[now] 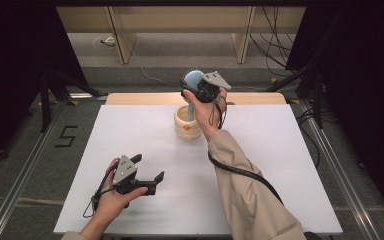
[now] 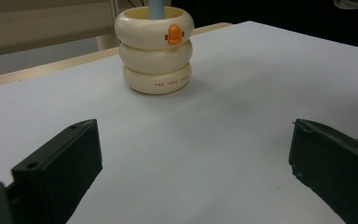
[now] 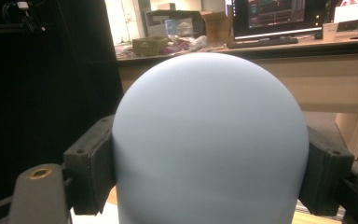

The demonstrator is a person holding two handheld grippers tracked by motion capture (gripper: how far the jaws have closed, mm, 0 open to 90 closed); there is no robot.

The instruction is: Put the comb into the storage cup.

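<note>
The right gripper (image 1: 198,89) clamps the round blue head of the brush (image 3: 209,140) between both pads at the table's far middle, its handle standing in the cream holder (image 1: 187,125), while the left gripper (image 1: 147,170) gapes wide, empty, near left.

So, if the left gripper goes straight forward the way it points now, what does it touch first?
Most likely the cream ring-shaped holder with the orange duck bill. In the left gripper view it stands ahead, a little left of centre between the open jaws, with bare white table before it. The left gripper might pass just beside it.
</note>
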